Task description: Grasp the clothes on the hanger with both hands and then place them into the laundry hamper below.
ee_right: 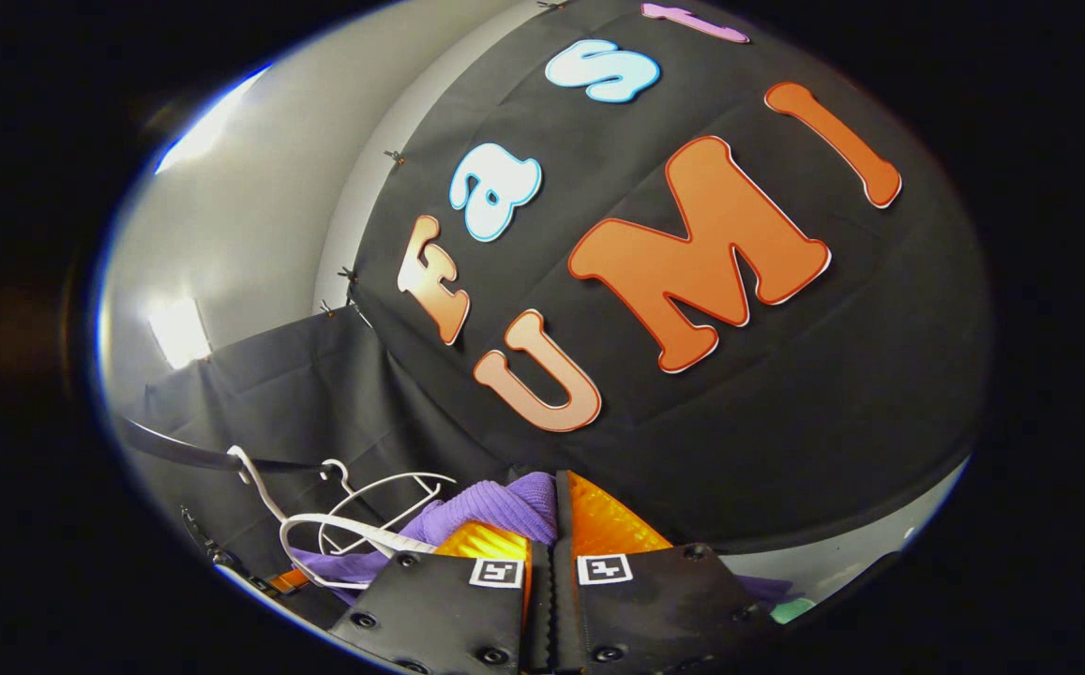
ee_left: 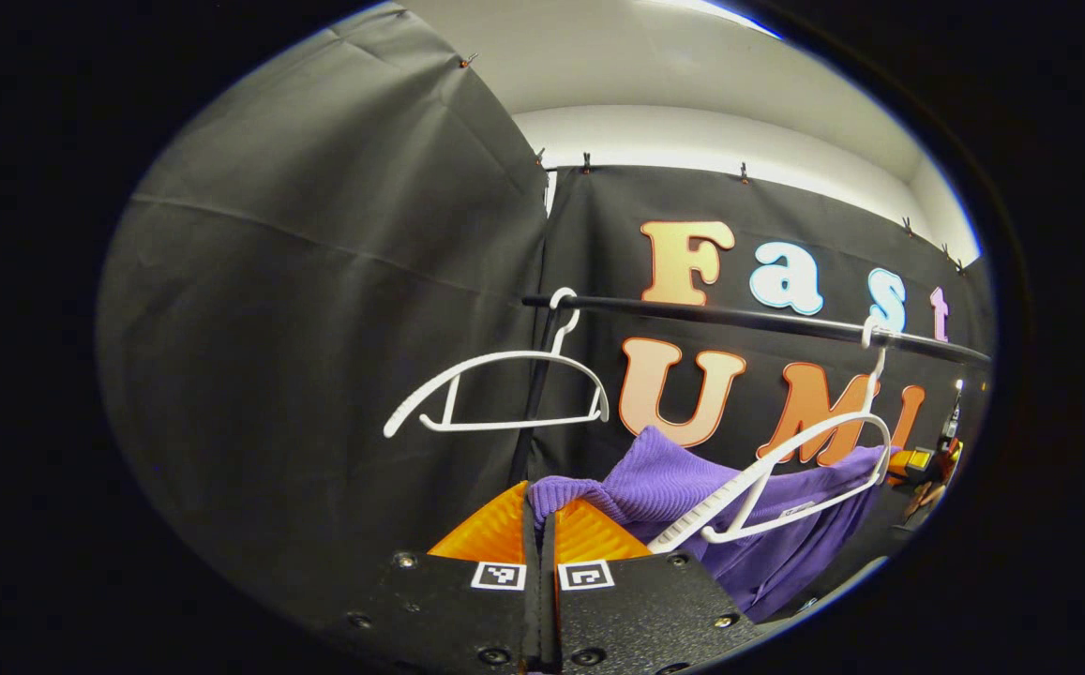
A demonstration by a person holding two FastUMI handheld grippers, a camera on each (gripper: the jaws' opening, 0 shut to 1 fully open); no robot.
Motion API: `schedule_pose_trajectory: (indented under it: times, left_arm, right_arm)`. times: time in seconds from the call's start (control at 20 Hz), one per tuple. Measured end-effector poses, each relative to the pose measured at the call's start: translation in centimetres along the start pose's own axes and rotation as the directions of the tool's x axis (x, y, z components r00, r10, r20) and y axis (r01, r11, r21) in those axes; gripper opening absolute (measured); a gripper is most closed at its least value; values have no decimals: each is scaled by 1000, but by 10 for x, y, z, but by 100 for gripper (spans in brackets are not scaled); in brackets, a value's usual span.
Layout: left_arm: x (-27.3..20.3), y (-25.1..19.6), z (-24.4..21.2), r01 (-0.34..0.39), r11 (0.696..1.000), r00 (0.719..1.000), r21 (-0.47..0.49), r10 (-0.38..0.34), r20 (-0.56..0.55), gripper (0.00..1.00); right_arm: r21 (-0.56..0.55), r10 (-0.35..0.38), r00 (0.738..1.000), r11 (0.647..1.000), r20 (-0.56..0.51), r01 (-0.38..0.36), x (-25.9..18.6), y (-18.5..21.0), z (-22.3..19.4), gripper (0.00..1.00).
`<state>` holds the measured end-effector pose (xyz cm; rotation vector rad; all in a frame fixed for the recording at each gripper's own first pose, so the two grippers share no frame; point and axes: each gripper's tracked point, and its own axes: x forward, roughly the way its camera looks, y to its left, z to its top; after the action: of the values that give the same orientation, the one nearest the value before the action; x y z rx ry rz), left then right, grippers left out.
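Observation:
A purple knitted garment (ee_left: 664, 483) stretches between both grippers, pulled off its white hanger (ee_left: 791, 469), which still hooks on the black rail (ee_left: 748, 321). My left gripper (ee_left: 539, 511) is shut on one bunched edge of the purple cloth. In the right gripper view the same garment (ee_right: 495, 511) bulges up beside the fingers, and my right gripper (ee_right: 556, 511) is shut on its other edge. The hanger (ee_right: 317, 530) lies low at the left there, next to the cloth. The other gripper (ee_left: 917, 461) shows small at the far right of the left gripper view.
A second, bare white hanger (ee_left: 504, 389) hangs on the rail to the left. The rail's upright post (ee_left: 534, 403) stands just behind it. Black booth cloth closes in the back and left side.

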<state>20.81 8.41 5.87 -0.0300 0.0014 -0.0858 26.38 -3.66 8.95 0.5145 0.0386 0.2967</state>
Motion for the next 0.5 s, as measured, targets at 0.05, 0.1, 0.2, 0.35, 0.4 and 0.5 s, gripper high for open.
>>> schedule_pose_trajectory:
  times: [0.05,0.1,0.2,0.35,0.4,0.5]
  left_arm:
    - [1,0,-4,4,1000,1000,0,-4,-8,0]
    - [1,0,-7,6,1000,1000,1,-6,-15,0]
    - [3,0,-15,15,1000,999,0,-15,-28,0]
    - [9,3,-35,37,999,997,1,-37,-73,0]
    - [10,6,-42,42,999,995,5,-42,-88,0]
    - [11,8,-56,57,998,992,1,-56,-111,0]
  right_arm:
    - [2,-11,1000,1000,-4,11,-1,-4,-3,1]
    - [4,-22,1000,1000,-6,22,-3,-8,-5,8]
    - [8,-40,999,999,-13,40,-5,-17,-12,8]
    - [13,-101,994,995,-29,101,-16,-39,-36,8]
    - [10,-117,993,993,-30,118,-21,-43,-43,8]
    - [12,-155,987,988,-37,156,-31,-53,-61,7]
